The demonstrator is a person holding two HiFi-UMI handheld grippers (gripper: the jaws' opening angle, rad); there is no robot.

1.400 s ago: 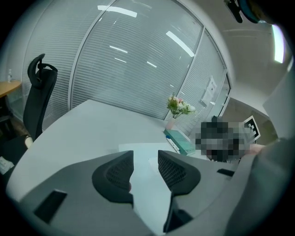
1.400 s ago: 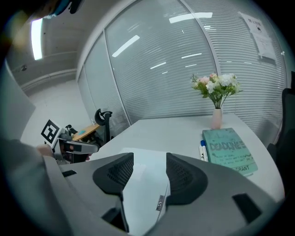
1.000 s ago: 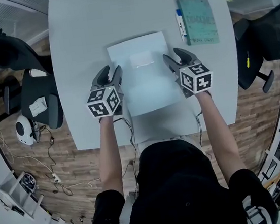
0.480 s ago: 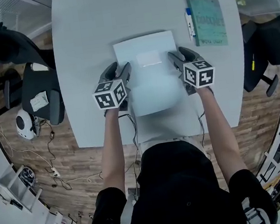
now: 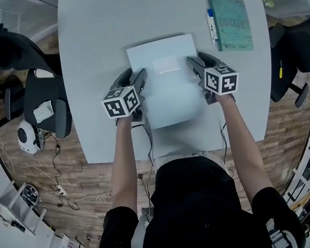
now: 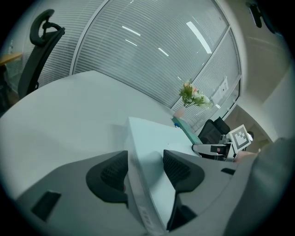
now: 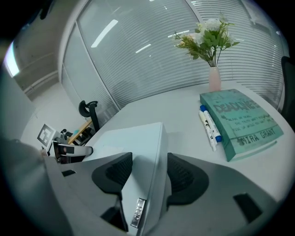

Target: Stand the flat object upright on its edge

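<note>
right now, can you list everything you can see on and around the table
table: 1, pale grey, centre
flat object: 1, pale blue-white, mid-table between both tools
book: 1, teal, far right of table
markers: 2, white, one blue-capped, along book's left edge
vase: 1, pink, far corner behind book
flowers: 1 bunch, white and green, in vase
office chairs: 3, black, two left of table, one right
person: 1, black top, at near edge
left tool: 1, grey, jaws just opening, object's left edge between them
right tool: 1, grey, object's right edge between jaws, grip unclear
</note>
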